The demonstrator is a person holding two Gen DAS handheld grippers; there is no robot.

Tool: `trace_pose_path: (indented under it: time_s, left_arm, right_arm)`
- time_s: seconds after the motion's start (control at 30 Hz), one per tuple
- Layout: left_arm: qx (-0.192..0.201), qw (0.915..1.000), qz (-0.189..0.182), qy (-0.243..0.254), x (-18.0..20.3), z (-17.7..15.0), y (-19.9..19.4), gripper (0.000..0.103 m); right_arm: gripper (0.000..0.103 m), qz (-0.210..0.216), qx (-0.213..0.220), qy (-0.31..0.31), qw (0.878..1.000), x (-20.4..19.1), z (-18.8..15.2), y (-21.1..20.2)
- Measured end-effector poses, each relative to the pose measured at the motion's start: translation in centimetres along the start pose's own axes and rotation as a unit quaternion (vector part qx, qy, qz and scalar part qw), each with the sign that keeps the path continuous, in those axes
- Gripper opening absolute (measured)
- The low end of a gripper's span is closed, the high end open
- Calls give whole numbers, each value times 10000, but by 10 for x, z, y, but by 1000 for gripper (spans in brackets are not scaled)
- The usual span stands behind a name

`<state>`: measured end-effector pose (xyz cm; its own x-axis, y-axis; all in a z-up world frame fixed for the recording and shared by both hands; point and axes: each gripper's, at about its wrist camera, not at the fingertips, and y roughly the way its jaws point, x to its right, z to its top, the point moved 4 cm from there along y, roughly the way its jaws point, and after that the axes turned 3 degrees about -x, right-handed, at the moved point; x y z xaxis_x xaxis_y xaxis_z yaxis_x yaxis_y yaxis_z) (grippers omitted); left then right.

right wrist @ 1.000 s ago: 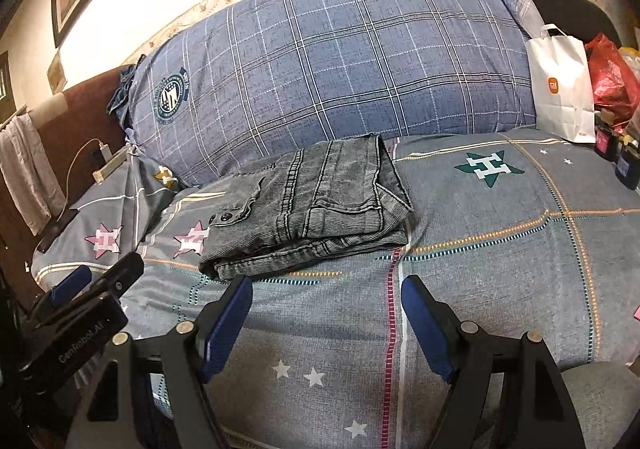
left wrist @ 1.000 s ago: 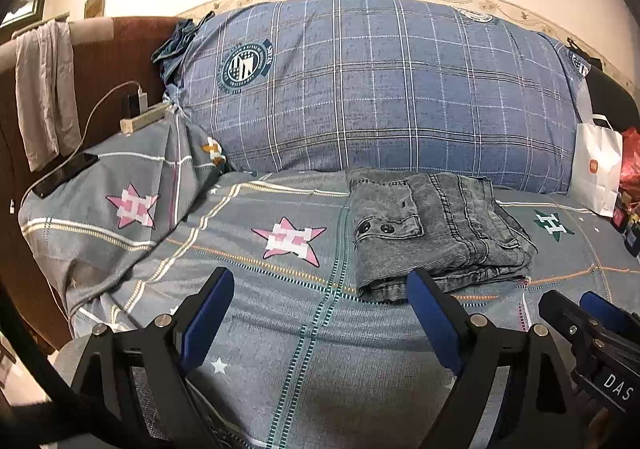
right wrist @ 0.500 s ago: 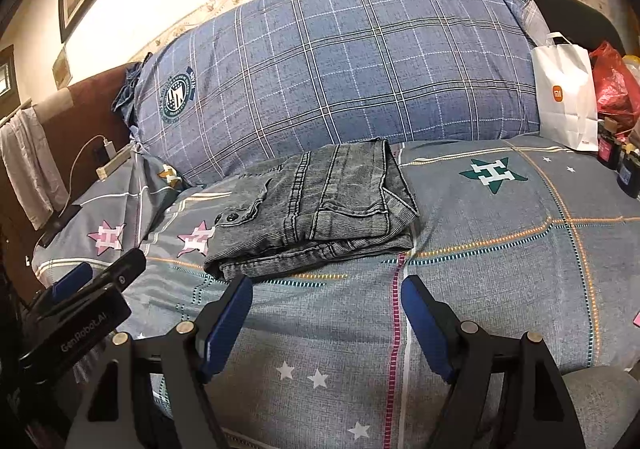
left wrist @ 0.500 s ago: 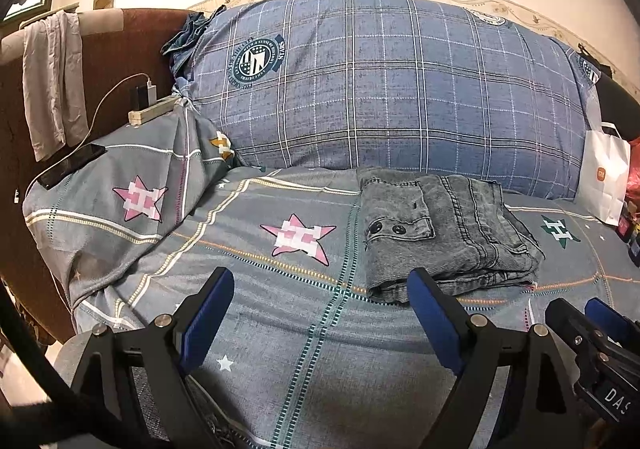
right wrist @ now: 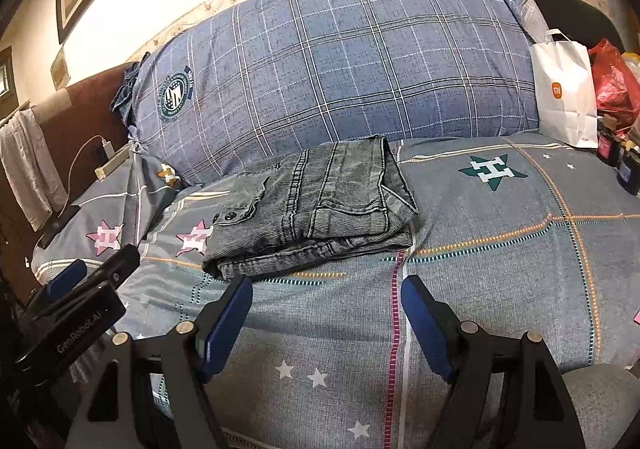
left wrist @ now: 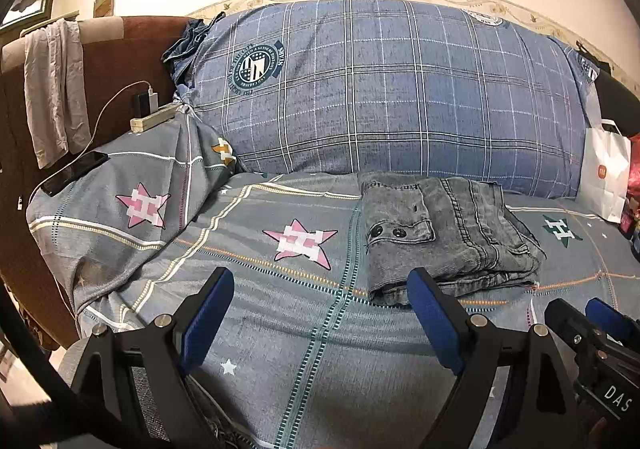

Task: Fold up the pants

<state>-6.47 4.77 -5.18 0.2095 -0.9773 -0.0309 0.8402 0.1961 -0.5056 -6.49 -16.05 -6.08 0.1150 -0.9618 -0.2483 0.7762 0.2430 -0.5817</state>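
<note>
Grey denim pants (left wrist: 448,233) lie folded in a compact stack on the grey star-patterned bedsheet (left wrist: 256,289), in front of a big blue plaid pillow (left wrist: 384,97). They also show in the right wrist view (right wrist: 316,205). My left gripper (left wrist: 320,313) is open and empty, held back from the pants near the bed's front edge. My right gripper (right wrist: 326,321) is open and empty, just in front of the pants. Each gripper shows at the edge of the other's view.
A white paper bag (right wrist: 566,109) and a red bag (right wrist: 614,81) stand at the right by small dark jars (right wrist: 608,147). At the left are a brown headboard (left wrist: 120,61), a power strip (left wrist: 154,119), a phone (left wrist: 74,173) and a hanging cloth (left wrist: 54,85).
Both grippers have drawn back slightly from the bed and stay open. The folded pants have not moved.
</note>
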Motion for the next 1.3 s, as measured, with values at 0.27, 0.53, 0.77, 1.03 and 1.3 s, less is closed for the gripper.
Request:
trace_pose_path:
  time_s: [0.27,0.53,0.77,1.03,1.3]
  left_arm:
    - [-23,10000,24,23,2,-1,0,89]
    - [-11,10000,14,-5,2,0,-1,89]
    - [-10,10000,-30,4,2,0,-1,88]
    - [-88,9999,-69,72,5,-2,1,88]
    - [-97,9999,-66,69,5,-1,1,88]
  right_arm:
    - [79,11,-1,1,10000,0,0,0]
    - [79,15,-4,1,10000,0,0,0]
    - [79,6,3,13,10000,-1,0,0]
    - [79,-8,0,55,10000,-1,-1,-1]
    - [79,-26,-4,61,10000,-2,-1,-2]
